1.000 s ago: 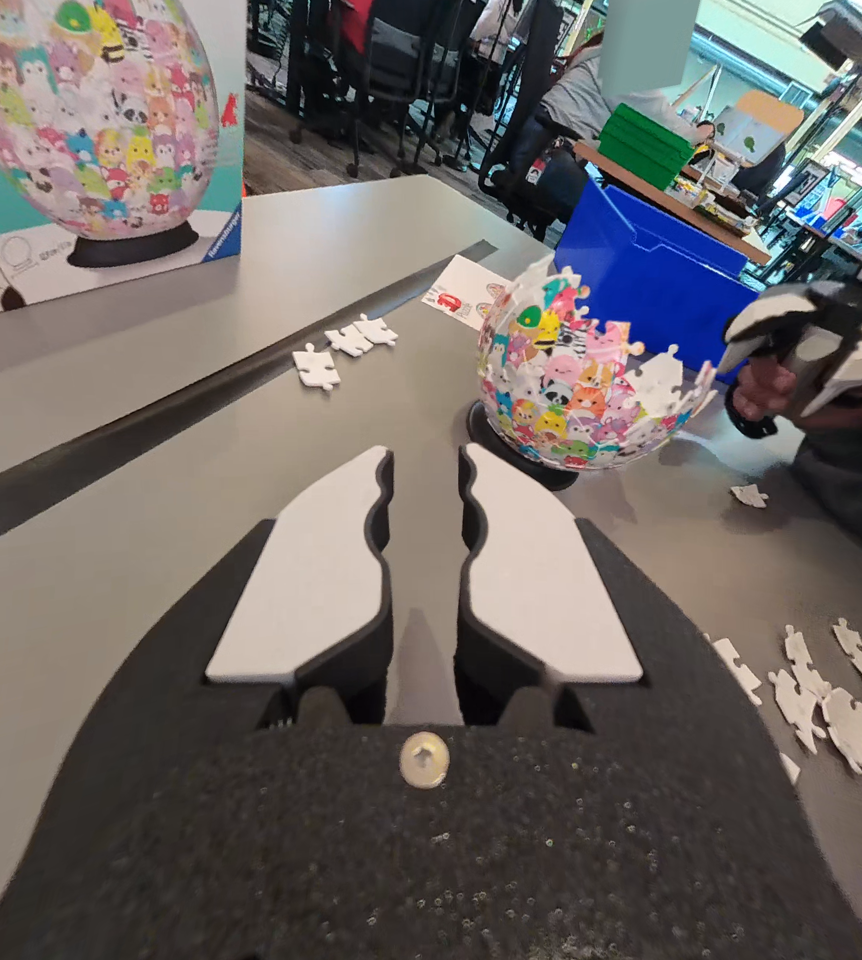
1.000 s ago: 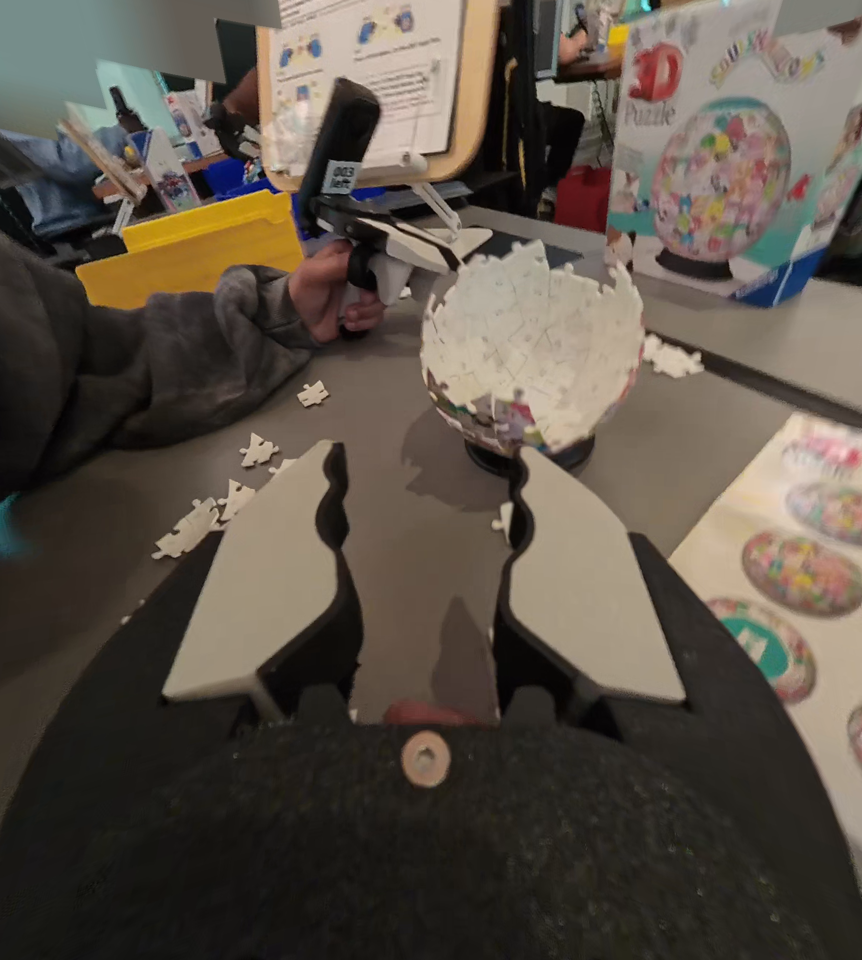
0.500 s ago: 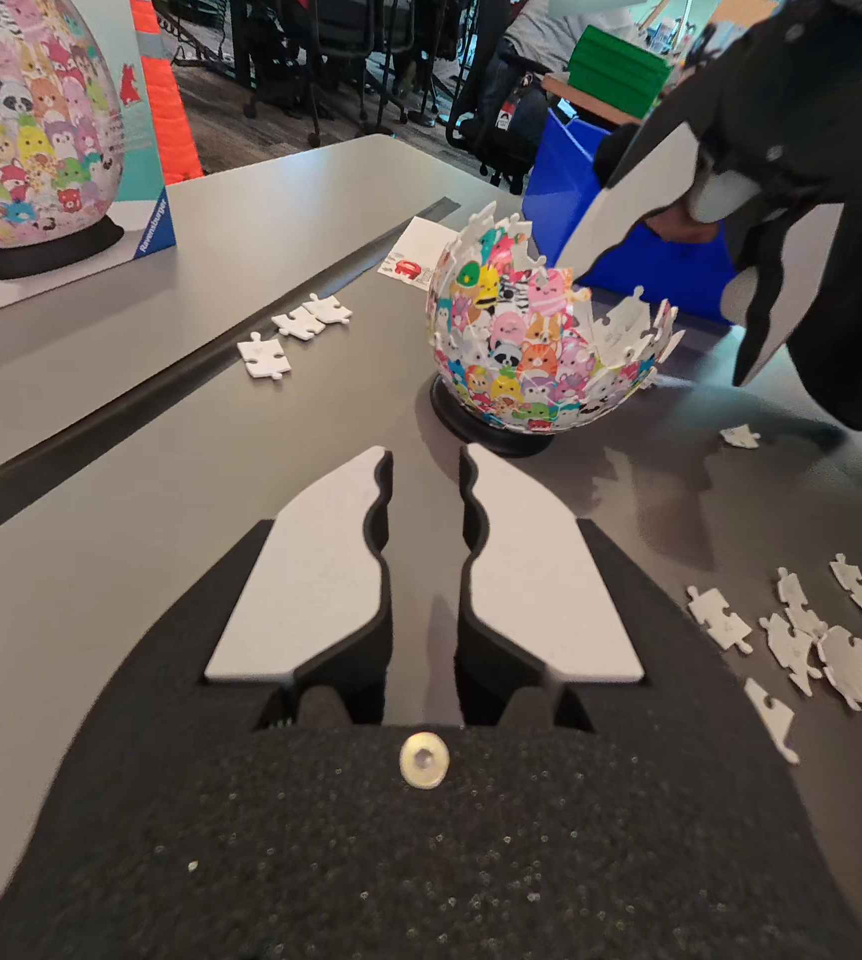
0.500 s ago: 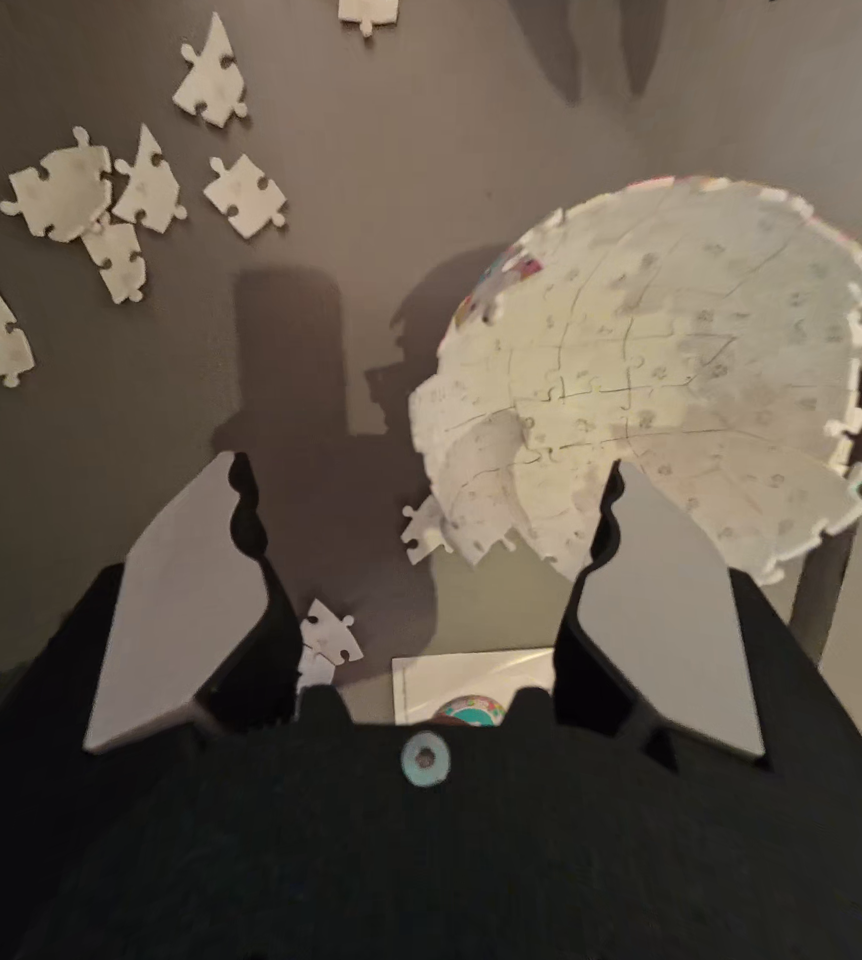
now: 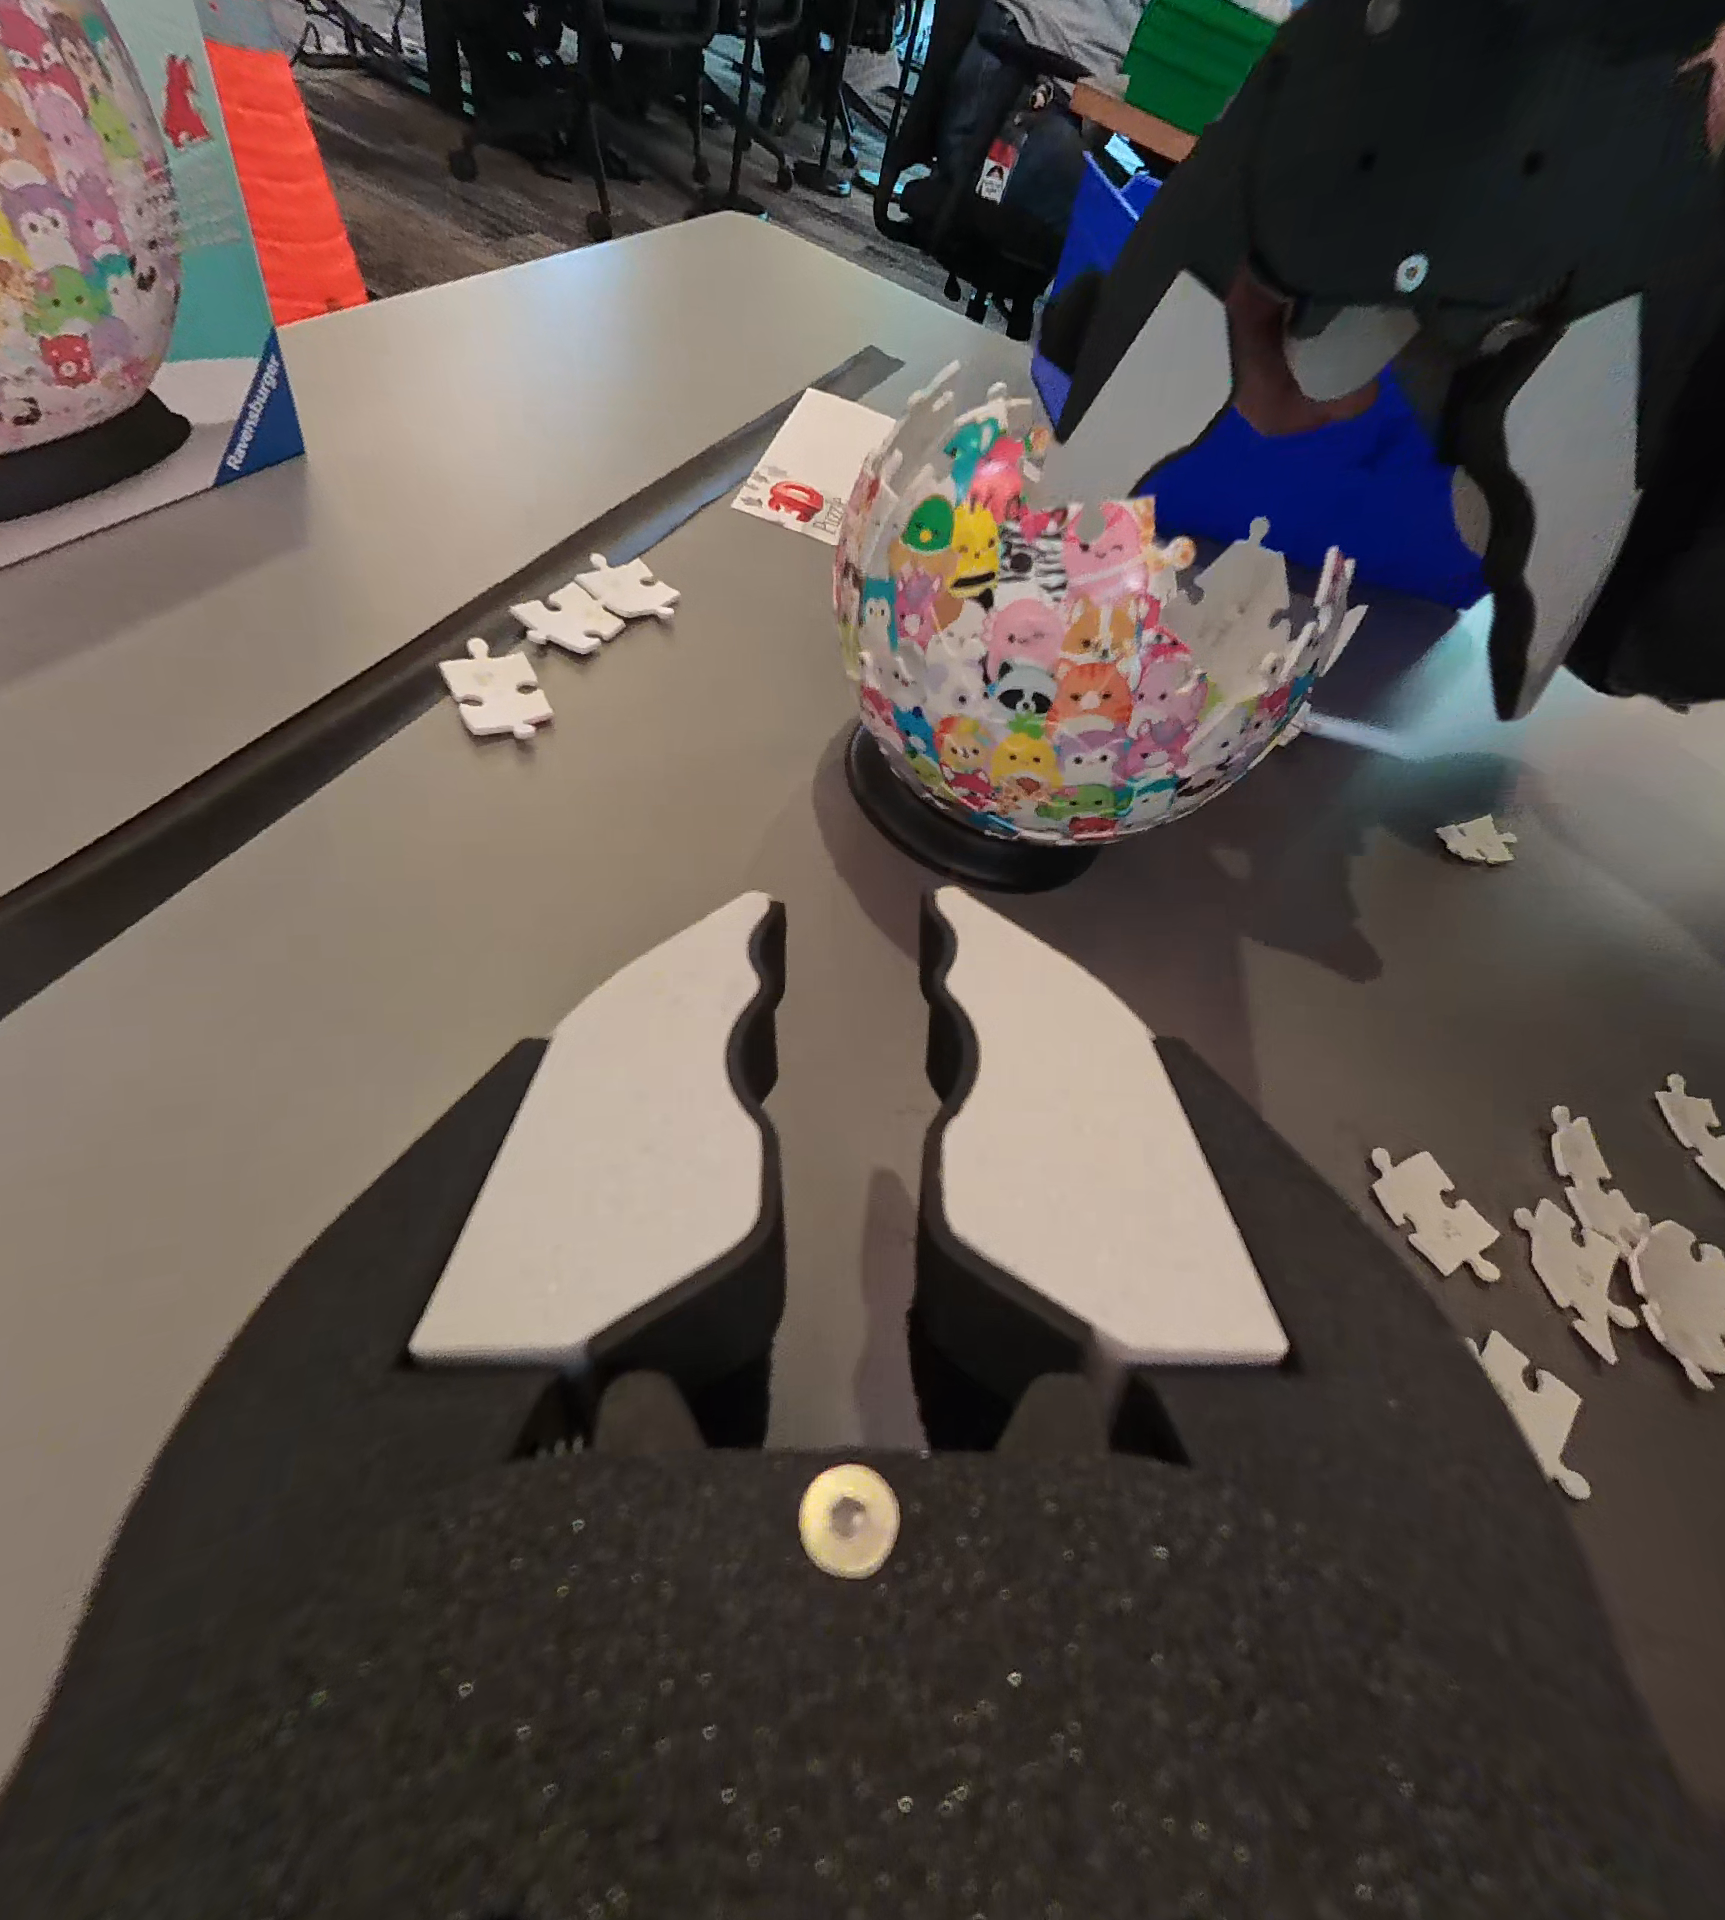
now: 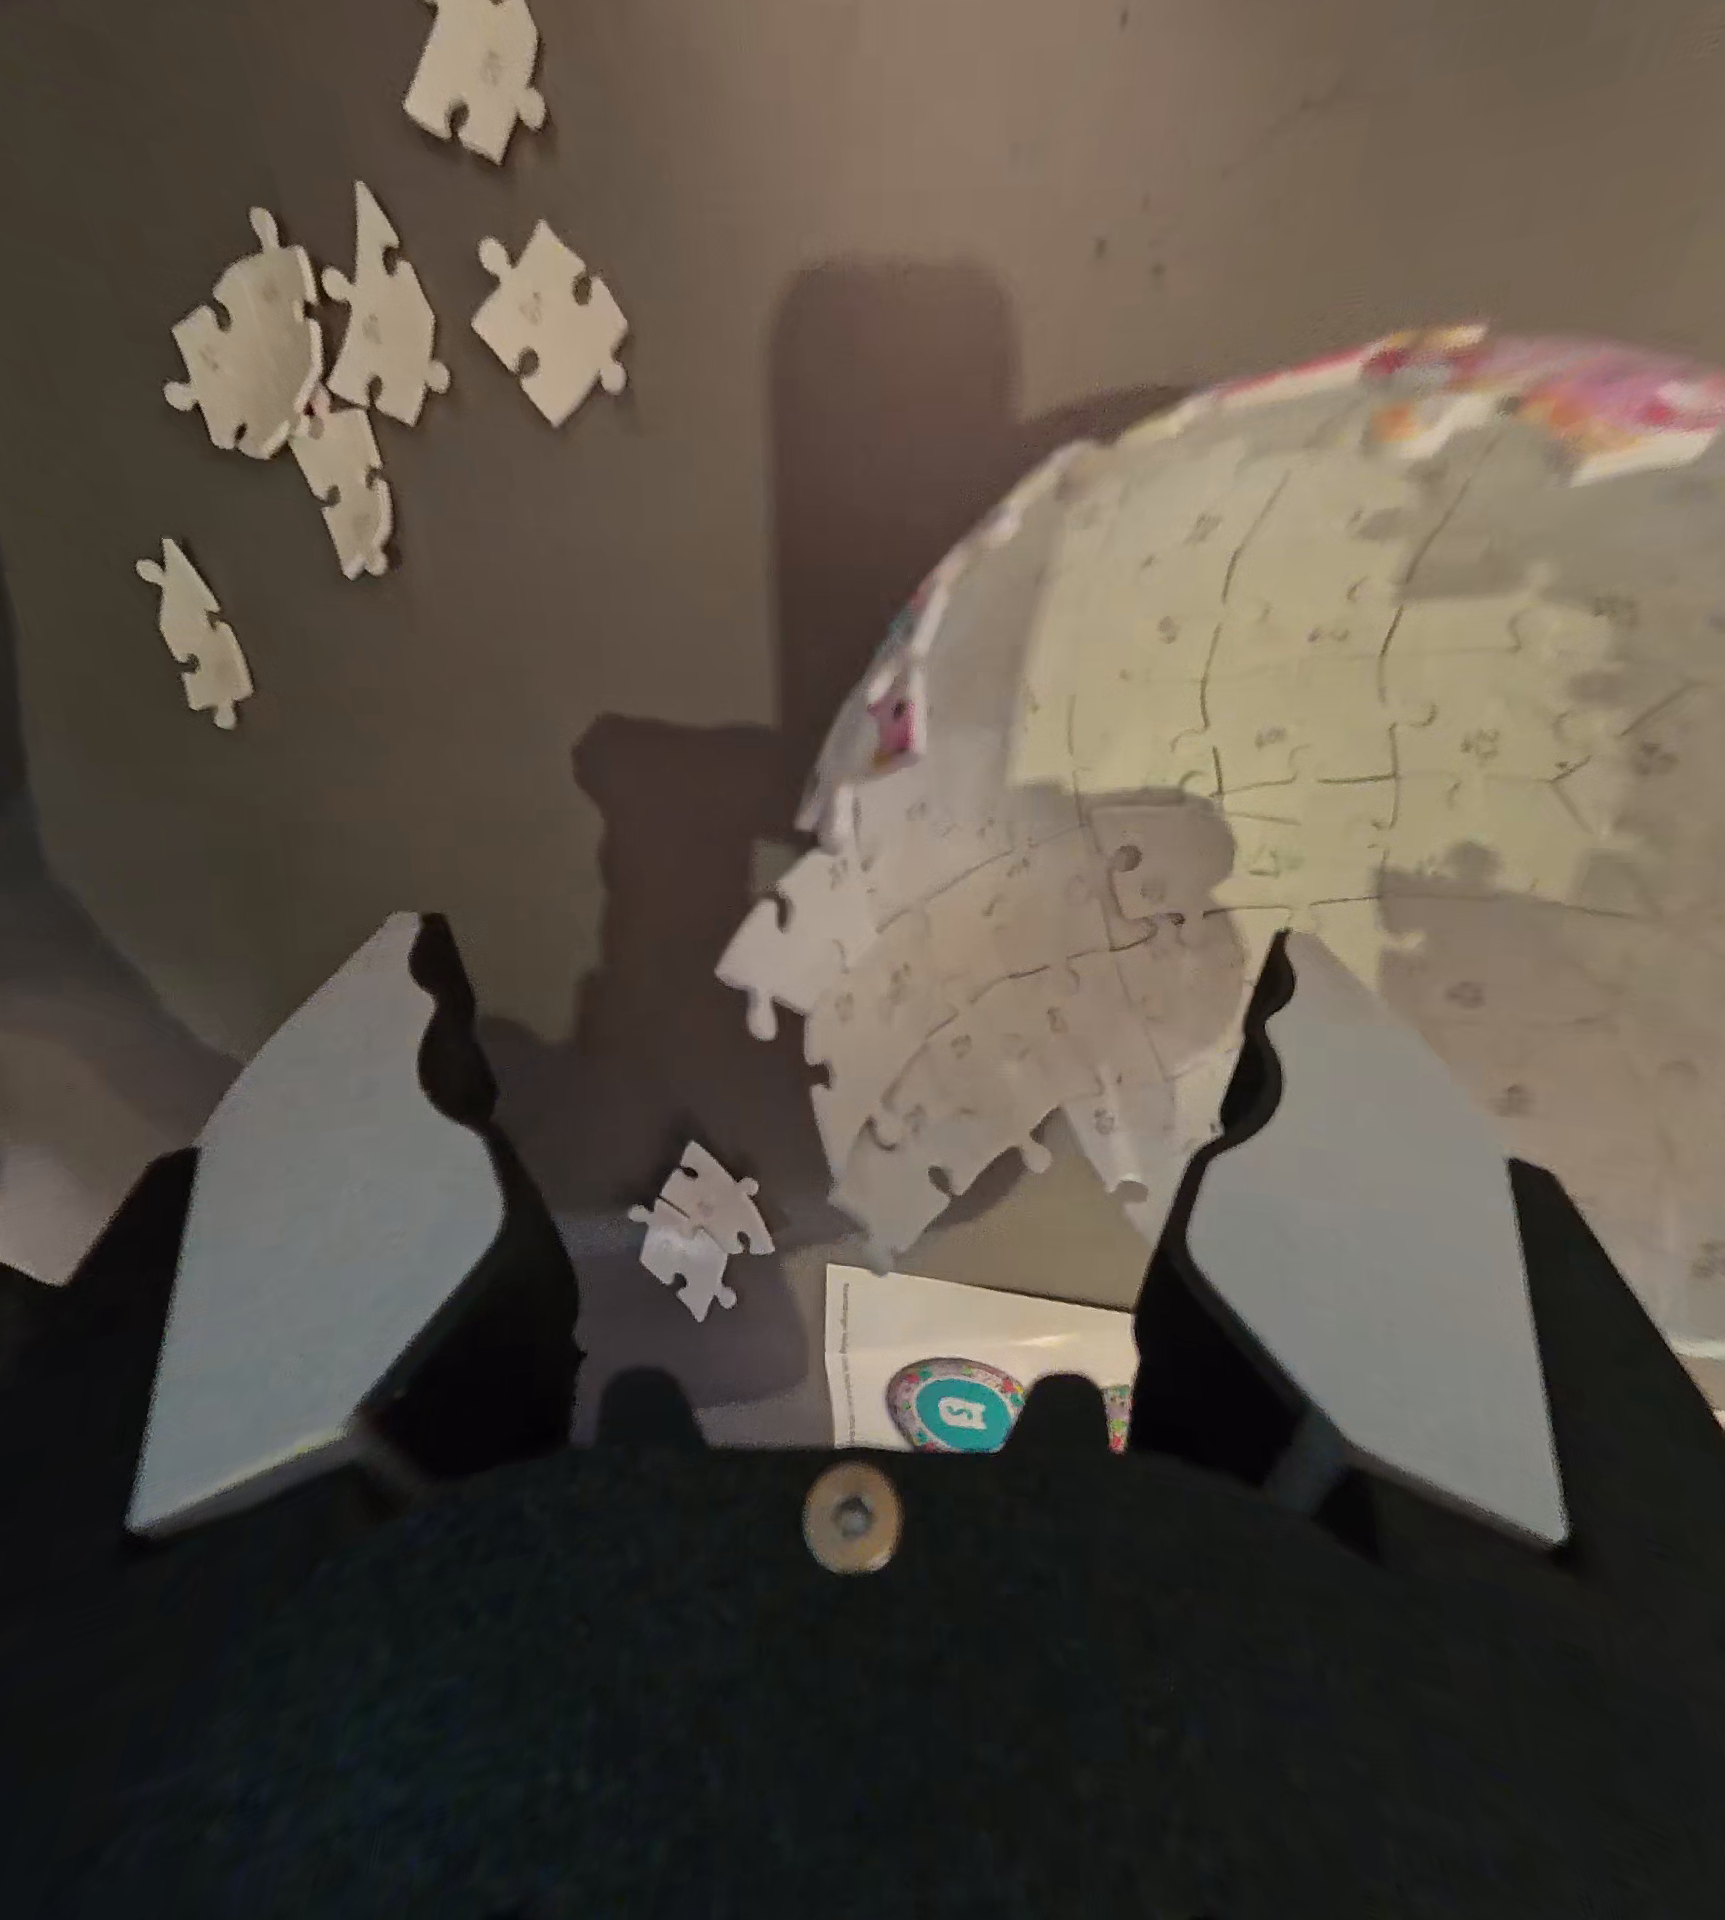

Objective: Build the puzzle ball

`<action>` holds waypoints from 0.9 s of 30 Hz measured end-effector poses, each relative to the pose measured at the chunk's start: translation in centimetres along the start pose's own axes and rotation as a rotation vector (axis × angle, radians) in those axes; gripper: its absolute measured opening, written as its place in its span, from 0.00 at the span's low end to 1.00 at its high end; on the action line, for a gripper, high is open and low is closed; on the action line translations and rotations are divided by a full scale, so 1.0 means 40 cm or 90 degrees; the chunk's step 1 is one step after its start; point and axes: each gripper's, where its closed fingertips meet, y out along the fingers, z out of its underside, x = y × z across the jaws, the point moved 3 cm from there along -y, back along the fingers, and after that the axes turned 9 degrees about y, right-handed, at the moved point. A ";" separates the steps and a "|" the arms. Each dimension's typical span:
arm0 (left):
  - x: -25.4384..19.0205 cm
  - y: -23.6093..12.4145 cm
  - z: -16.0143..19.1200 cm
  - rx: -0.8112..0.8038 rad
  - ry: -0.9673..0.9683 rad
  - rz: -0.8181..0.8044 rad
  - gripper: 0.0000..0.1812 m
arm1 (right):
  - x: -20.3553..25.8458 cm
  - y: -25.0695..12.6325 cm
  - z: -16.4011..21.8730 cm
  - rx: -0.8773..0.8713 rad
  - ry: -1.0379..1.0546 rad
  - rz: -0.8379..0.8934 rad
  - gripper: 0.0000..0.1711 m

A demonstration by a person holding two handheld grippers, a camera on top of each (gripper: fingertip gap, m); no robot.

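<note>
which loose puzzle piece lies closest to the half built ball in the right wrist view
The small loose piece lying between the right gripper's fingers, just beside the ball's jagged edge; the other pieces sit clustered far off.

Office, rolling chairs (image 5: 567, 94), grey tables (image 5: 525, 343)

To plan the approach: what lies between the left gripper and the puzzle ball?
Only bare grey table: in the left wrist view nothing lies between the left gripper and the puzzle ball on its black stand.

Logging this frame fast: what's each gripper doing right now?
Left gripper: narrowly open, empty, low over the grey table.
Right gripper: wide open, empty, above the half-built colourful puzzle ball.
</note>
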 end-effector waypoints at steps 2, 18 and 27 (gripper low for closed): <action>-0.001 -0.002 -0.002 -0.005 0.001 0.002 0.13 | 0.014 -0.017 -0.010 -0.008 0.008 -0.008 0.81; -0.269 0.074 -0.125 -0.011 0.159 -0.112 0.00 | 0.177 -0.046 0.077 -0.475 0.155 0.404 0.69; -0.386 0.244 -0.173 0.147 0.221 -0.247 0.00 | 0.167 -0.008 0.168 -0.448 0.177 0.397 0.41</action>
